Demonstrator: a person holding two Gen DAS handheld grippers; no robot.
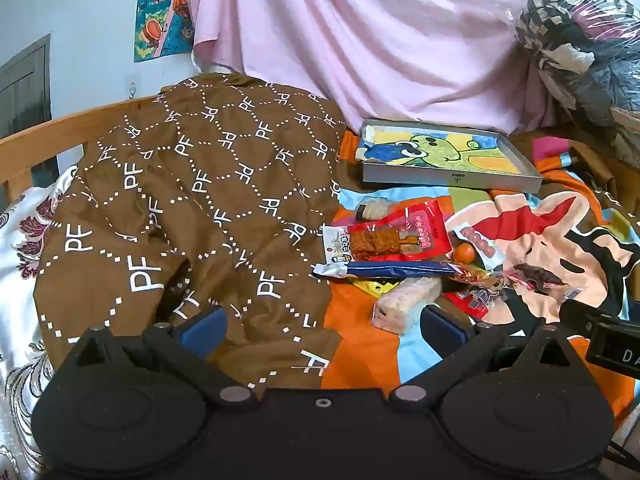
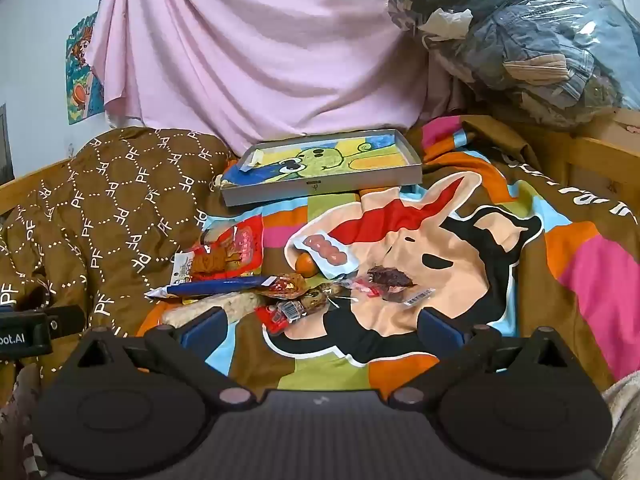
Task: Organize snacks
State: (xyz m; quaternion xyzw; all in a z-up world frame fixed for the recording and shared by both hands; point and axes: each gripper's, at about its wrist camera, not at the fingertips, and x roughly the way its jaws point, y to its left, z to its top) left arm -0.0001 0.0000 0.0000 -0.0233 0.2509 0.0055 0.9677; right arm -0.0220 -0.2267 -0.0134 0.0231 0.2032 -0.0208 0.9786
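A pile of snack packets lies on a cartoon-print bedspread [image 2: 460,248]. It includes a red packet [image 1: 404,236], a long blue packet [image 1: 384,269], a pale rice-cracker bar [image 1: 406,302], a small orange fruit [image 1: 464,253] and a dark dried-meat packet [image 2: 390,278]. A shallow grey box lid with a cartoon drawing inside [image 1: 444,156] lies behind the pile; it also shows in the right wrist view [image 2: 324,168]. My left gripper [image 1: 324,330] is open and empty, just short of the rice-cracker bar. My right gripper [image 2: 322,330] is open and empty, just short of the pile.
A brown quilt with PF letters [image 1: 192,208] is heaped left of the snacks. A pink sheet [image 2: 256,52] hangs behind. A clear bag of clothes [image 2: 532,40] sits at the back right. A wooden bed rail [image 1: 60,128] runs along the left.
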